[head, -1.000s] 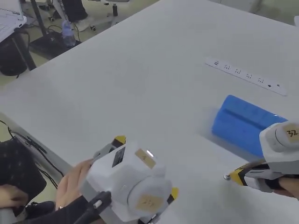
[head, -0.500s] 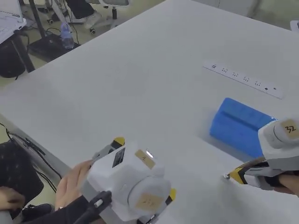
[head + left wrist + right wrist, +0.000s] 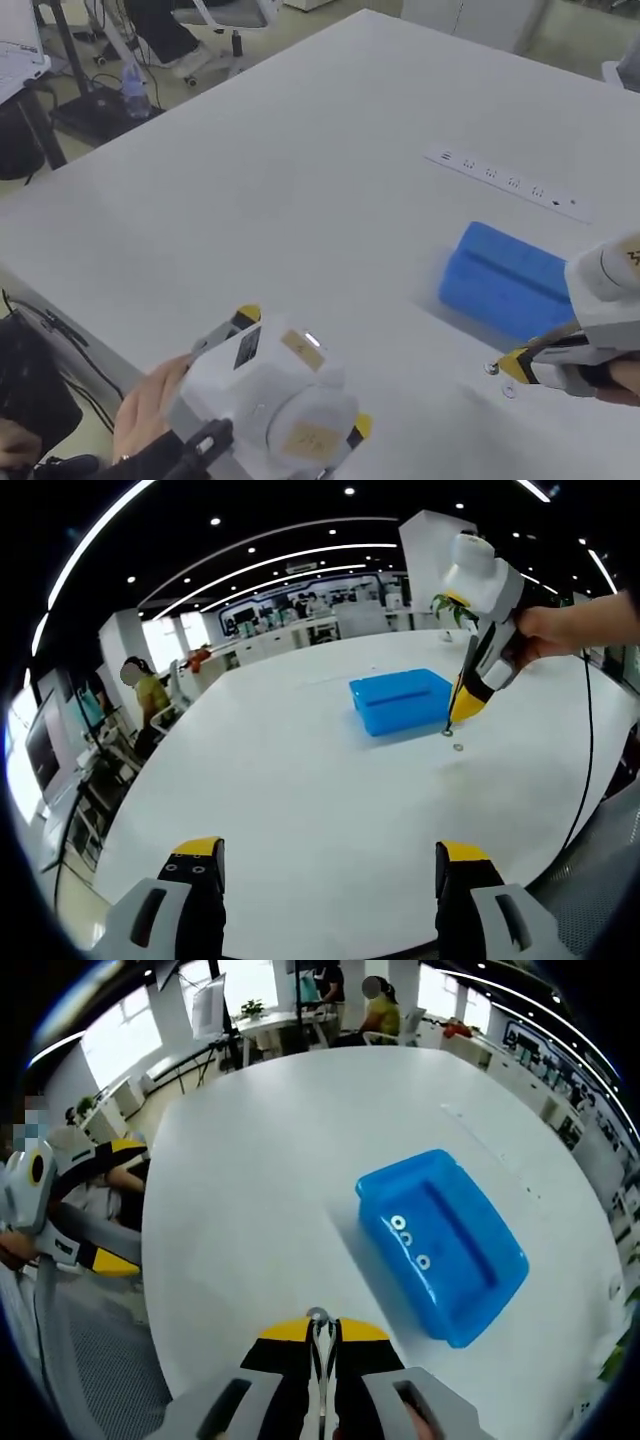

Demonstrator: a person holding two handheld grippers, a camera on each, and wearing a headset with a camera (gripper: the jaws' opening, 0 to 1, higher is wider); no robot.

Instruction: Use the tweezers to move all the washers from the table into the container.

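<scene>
My right gripper [image 3: 318, 1335] is shut on the tweezers [image 3: 317, 1322], and a small washer [image 3: 317, 1313] sits at their tip. In the head view this gripper [image 3: 516, 368] is at the right edge, its tweezer tip just off the near corner of the blue container [image 3: 500, 278]. A second washer [image 3: 509, 390] lies on the table right below the tip. The container [image 3: 470, 1290] holds three washers [image 3: 409, 1240]. My left gripper [image 3: 328, 855] is open with nothing between its jaws, low near the table's front edge [image 3: 304, 372]. It faces the container [image 3: 400, 700] and the right gripper [image 3: 465, 705].
A white power strip [image 3: 508, 183] lies on the white table [image 3: 300, 180] behind the container. Office chairs and desks stand past the far left edge. People sit at distant desks [image 3: 385, 1015].
The head camera has shifted. The tweezer tip with its washer has come slightly up and nearer the container, and a loose washer now shows on the table beneath it. The left gripper is unchanged.
</scene>
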